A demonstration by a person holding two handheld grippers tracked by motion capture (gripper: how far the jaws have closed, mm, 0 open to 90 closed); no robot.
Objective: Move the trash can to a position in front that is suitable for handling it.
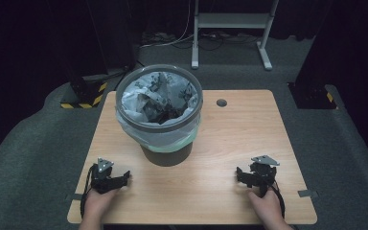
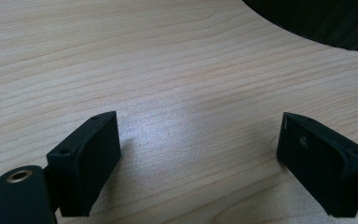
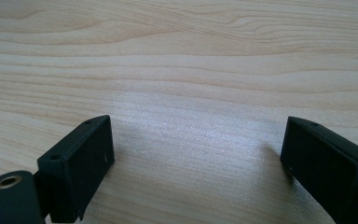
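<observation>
A grey waste bin [image 1: 159,112] lined with a pale plastic bag stands on the far left part of the wooden table [image 1: 230,143]; crumpled paper and dark scraps lie inside it. My left gripper [image 1: 120,179] rests on the table near the front left corner, held by a hand, jaws open with only bare wood between them [image 2: 198,144]. My right gripper [image 1: 244,175] rests near the front right, also held by a hand, open over bare wood [image 3: 196,154]. The bin's dark base [image 2: 326,21] shows at the top right of the left gripper view.
A small round cable hole [image 1: 221,102] sits in the table's far edge right of the bin. Behind the table a white metal stand [image 1: 230,28] and cables lie on the grey carpet. Black posts with yellow-striped bases [image 1: 84,93] flank the table.
</observation>
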